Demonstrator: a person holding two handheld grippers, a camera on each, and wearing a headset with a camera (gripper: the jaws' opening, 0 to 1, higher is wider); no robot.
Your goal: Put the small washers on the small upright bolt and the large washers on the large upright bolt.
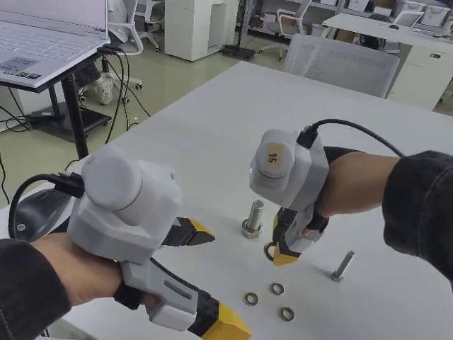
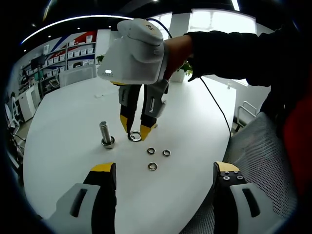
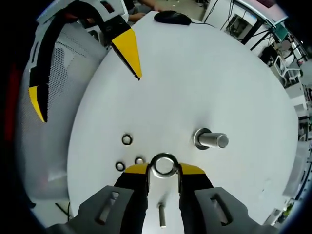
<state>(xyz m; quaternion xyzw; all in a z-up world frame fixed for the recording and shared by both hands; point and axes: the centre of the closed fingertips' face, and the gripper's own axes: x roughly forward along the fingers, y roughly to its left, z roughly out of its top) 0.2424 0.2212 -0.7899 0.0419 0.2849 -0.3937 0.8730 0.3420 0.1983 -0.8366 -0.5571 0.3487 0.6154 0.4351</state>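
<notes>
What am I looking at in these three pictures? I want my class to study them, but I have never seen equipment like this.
There is no robot here. A person at a white table holds a hand-held gripper in each hand. The head view comes from a camera worn on the person's head. The other two views come from cameras riding on the left and right grippers, each looking forward along its own jaws.

On the table a large bolt stands upright. Nearby are a small bolt and three small washers, which lie loose.

The right gripper has its jaws shut on a large washer, close beside the large bolt. The left gripper hovers with its jaws wide open, holding nothing.
</notes>
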